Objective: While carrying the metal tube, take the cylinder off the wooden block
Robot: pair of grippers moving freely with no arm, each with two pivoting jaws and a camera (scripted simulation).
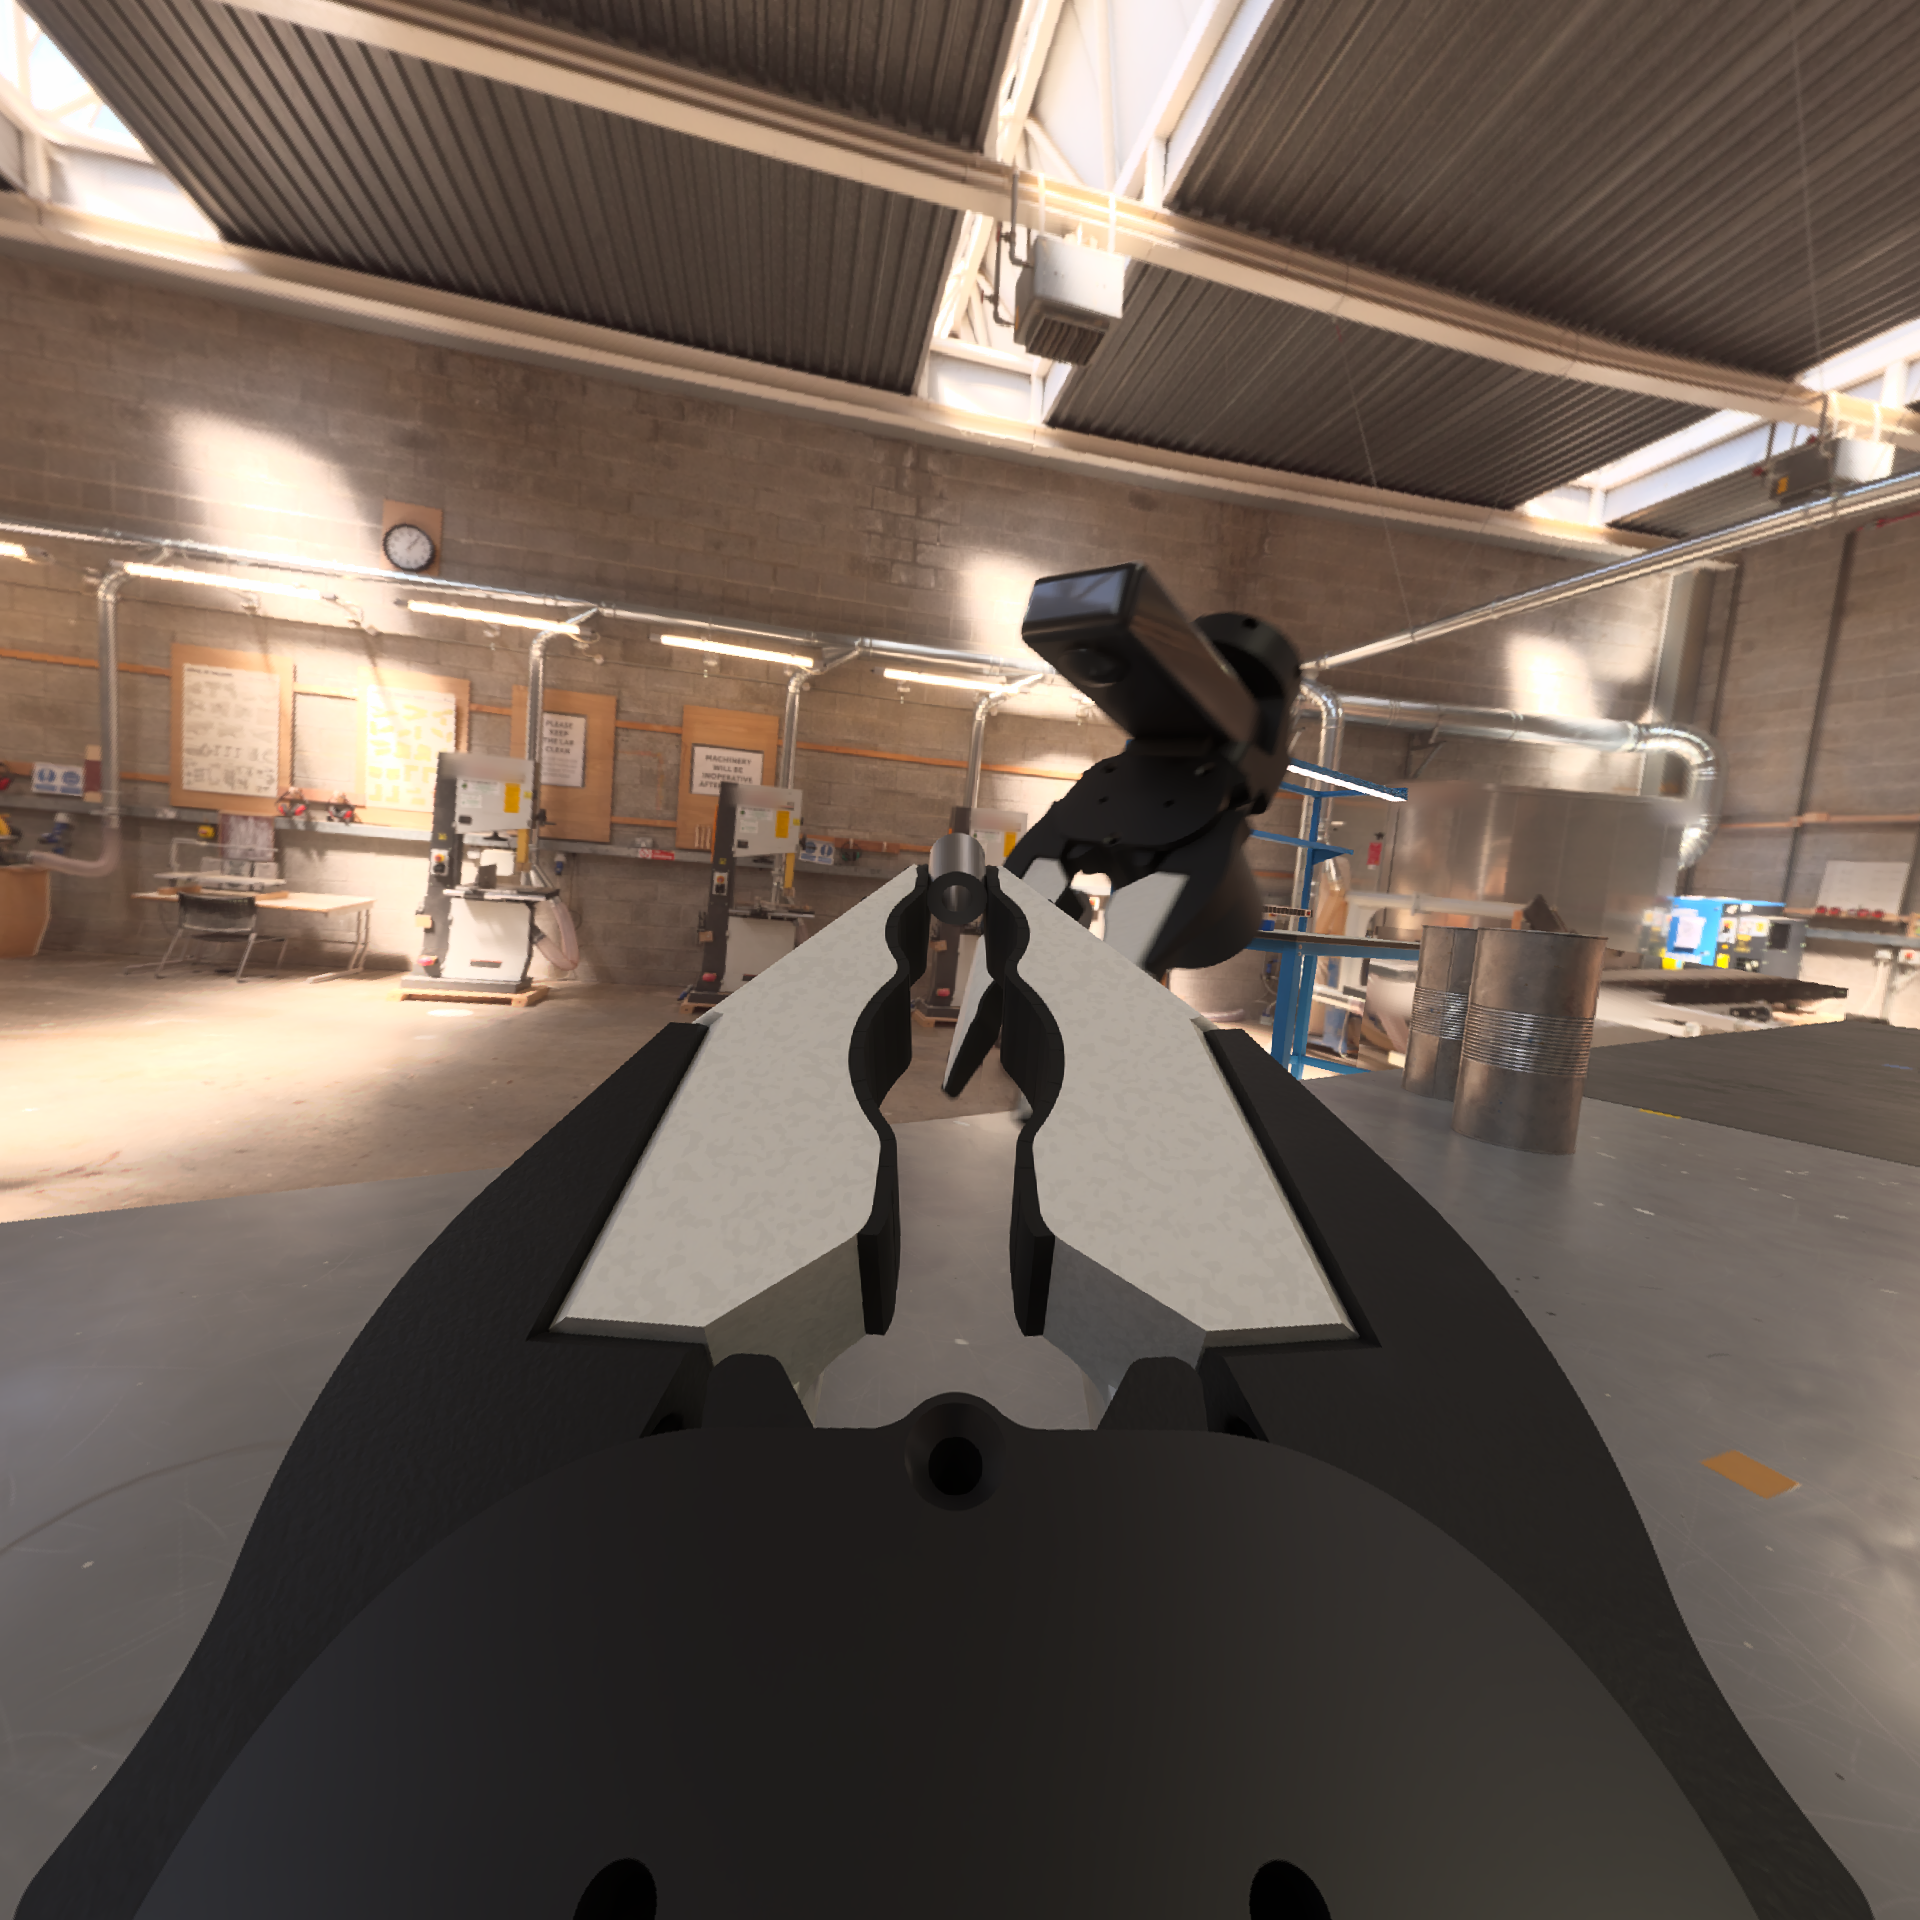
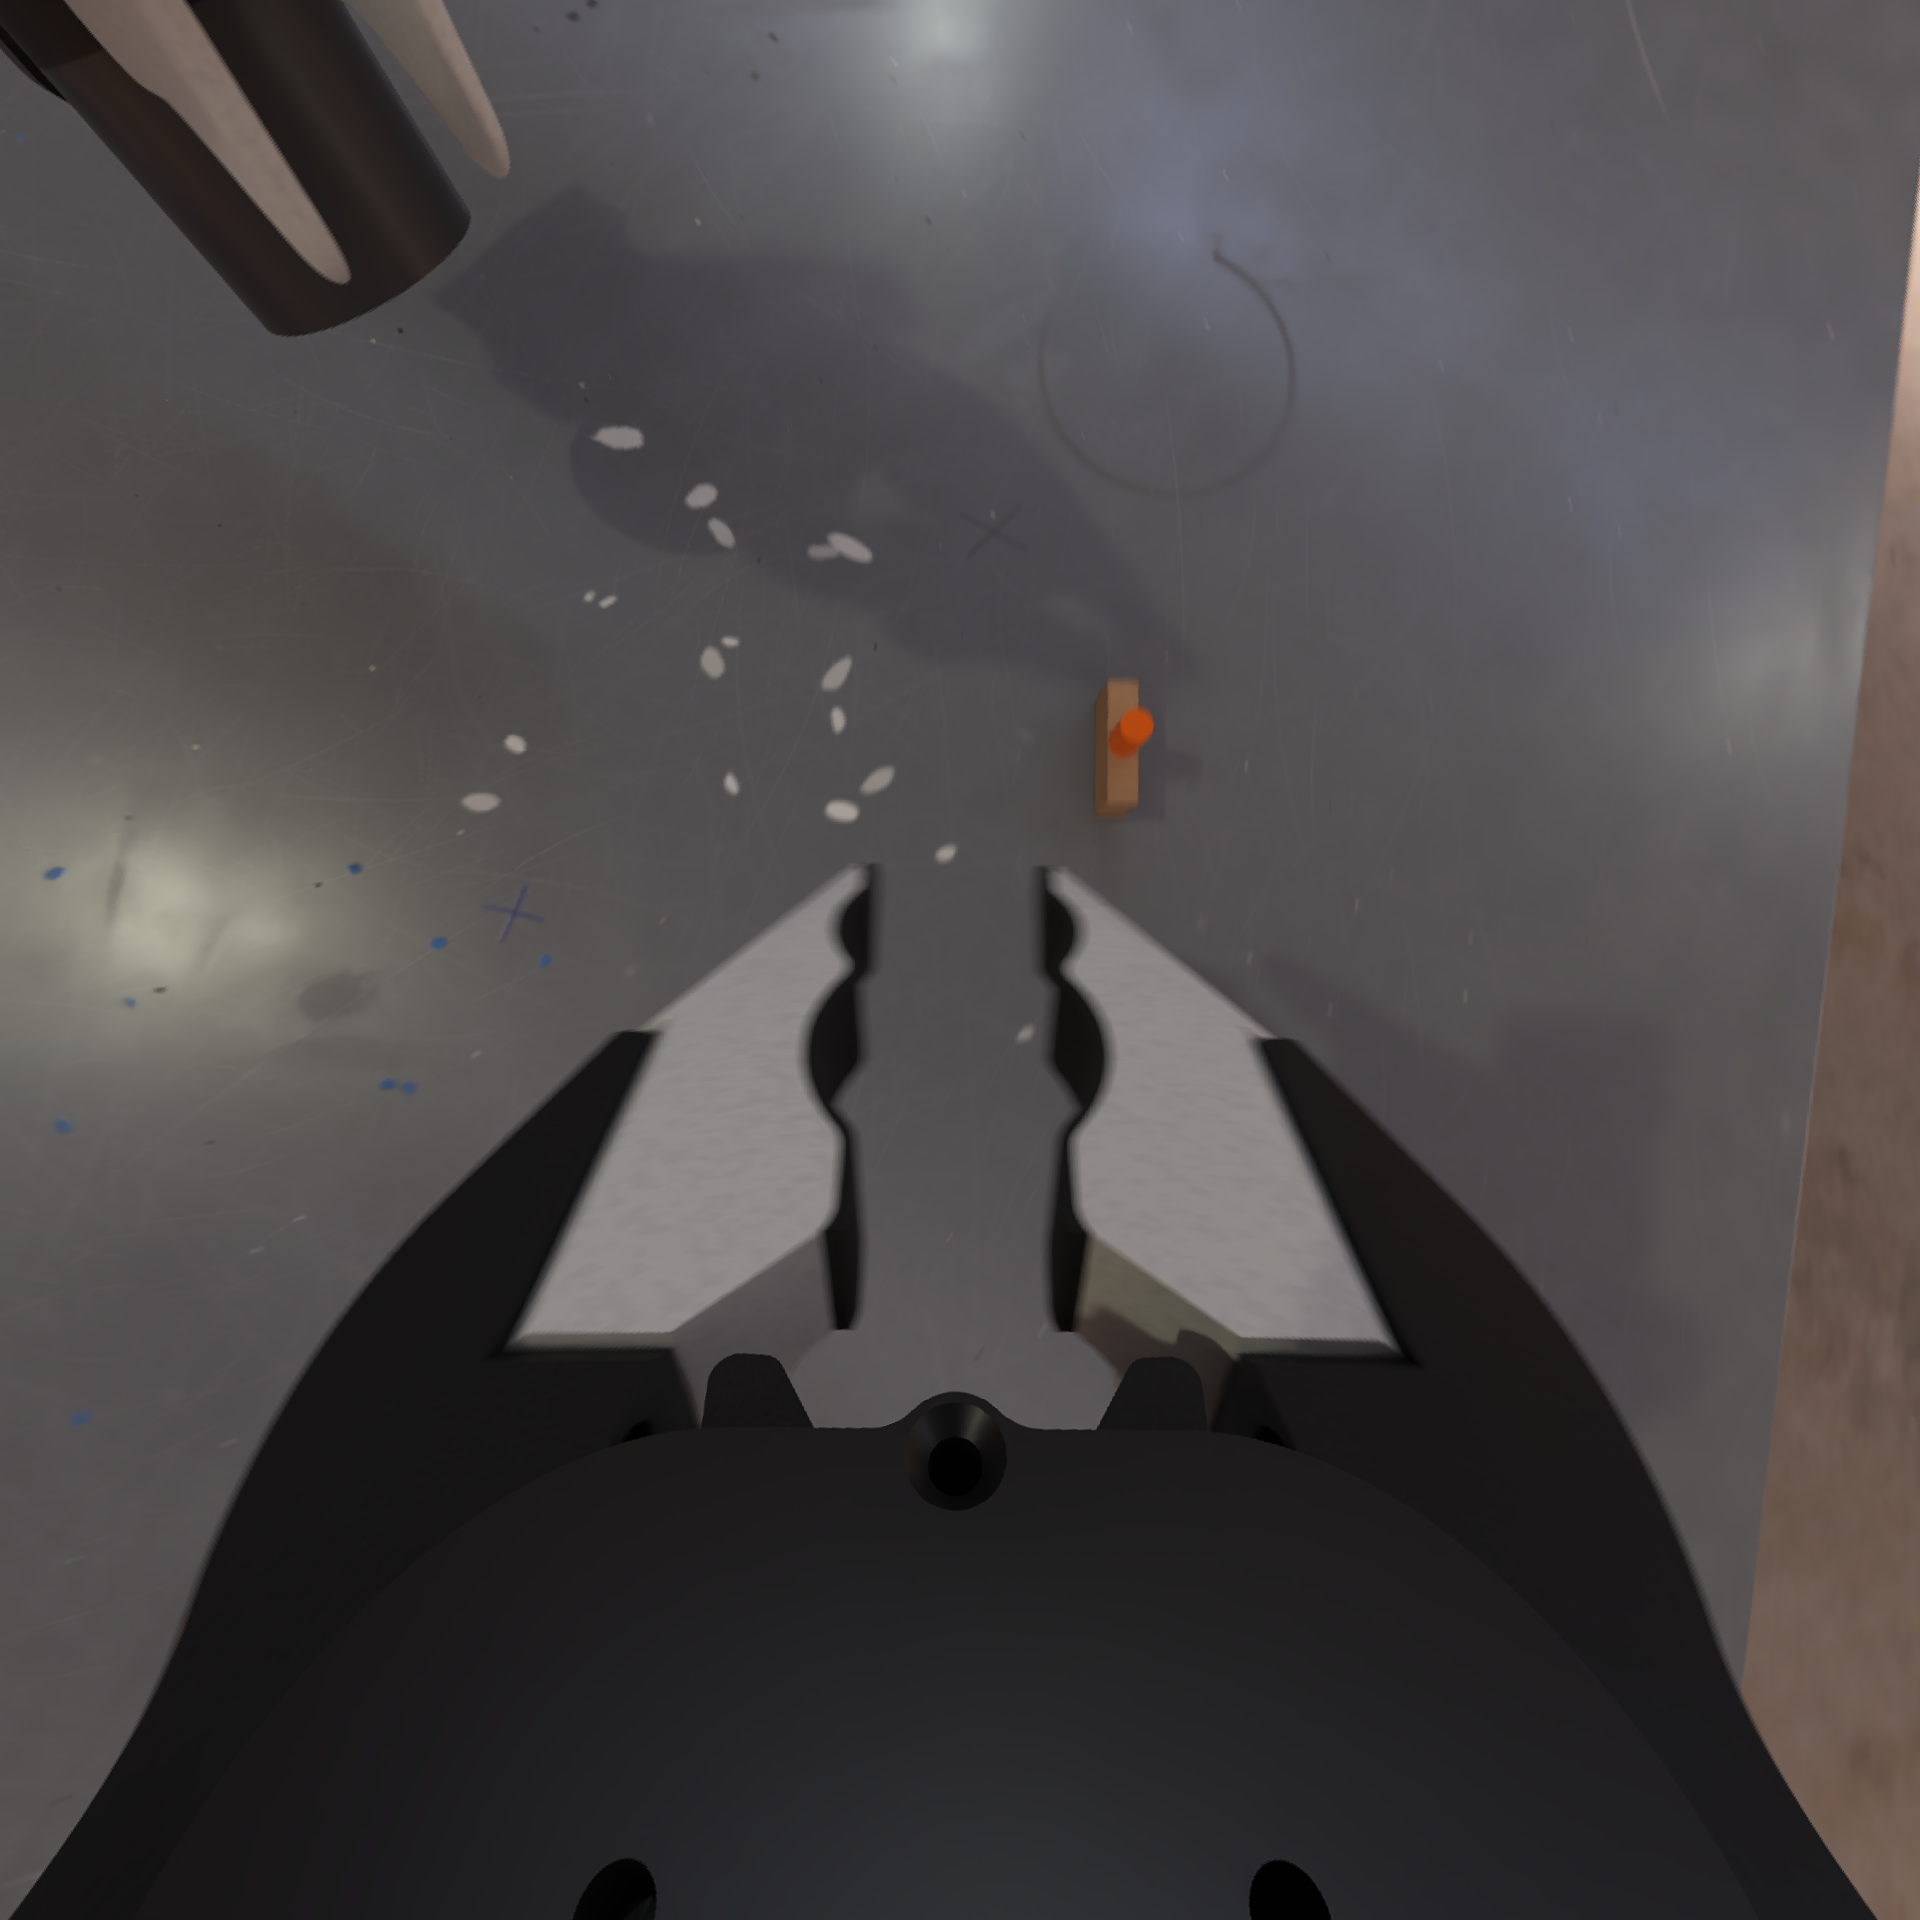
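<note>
The left gripper [image 1: 957,902] points level across the workshop, fingertips clamped on the short metal tube [image 1: 956,879] (bore facing back). The right gripper [image 2: 956,883] points down at the grey table [image 2: 1455,935], jaws parted and empty; ahead to the right, the orange cylinder [image 2: 1130,729] stands on the wooden block [image 2: 1116,774].

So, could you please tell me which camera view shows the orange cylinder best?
The right wrist view: the orange cylinder stands on the wooden block, ahead of the open right tongs. The left wrist view does not show it.
</note>
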